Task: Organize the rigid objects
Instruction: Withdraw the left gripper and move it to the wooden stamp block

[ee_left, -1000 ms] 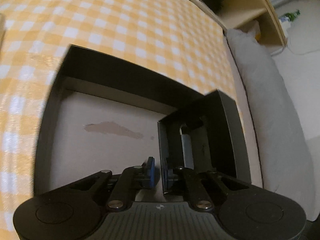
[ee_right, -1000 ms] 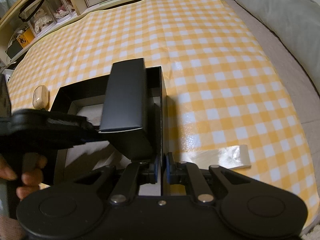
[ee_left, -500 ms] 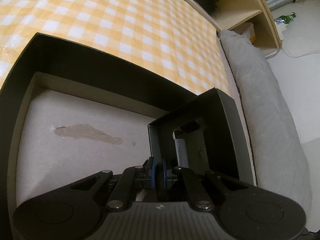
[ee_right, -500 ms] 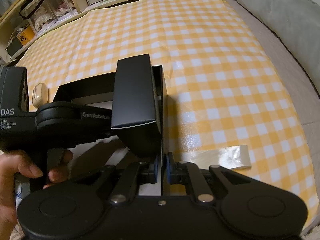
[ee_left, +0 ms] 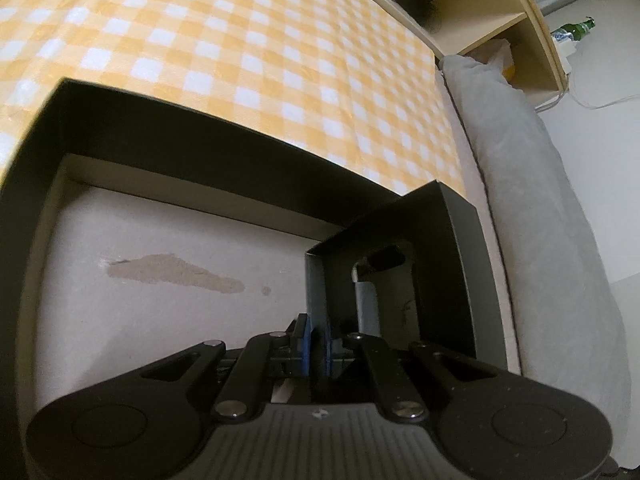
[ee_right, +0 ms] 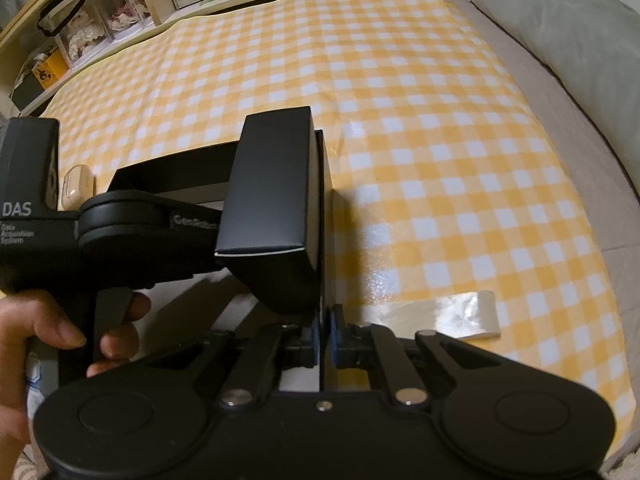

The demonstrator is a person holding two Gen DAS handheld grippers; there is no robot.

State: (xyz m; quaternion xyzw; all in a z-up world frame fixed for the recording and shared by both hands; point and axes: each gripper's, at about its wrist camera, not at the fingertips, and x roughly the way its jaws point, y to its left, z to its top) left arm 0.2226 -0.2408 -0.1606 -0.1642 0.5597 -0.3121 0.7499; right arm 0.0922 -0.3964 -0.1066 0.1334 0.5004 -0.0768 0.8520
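Honestly, with the left gripper (ee_left: 316, 340) pinching the small box (ee_right: 276, 208) over the big tray (ee_left: 168, 140) — whose wall the right gripper (ee_right: 325, 334) pinches — it might tip out.

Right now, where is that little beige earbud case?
In the right wrist view the beige earbud case lies on the yellow checked cloth at the far left, beside the big black box's far left corner and behind the left gripper's body.
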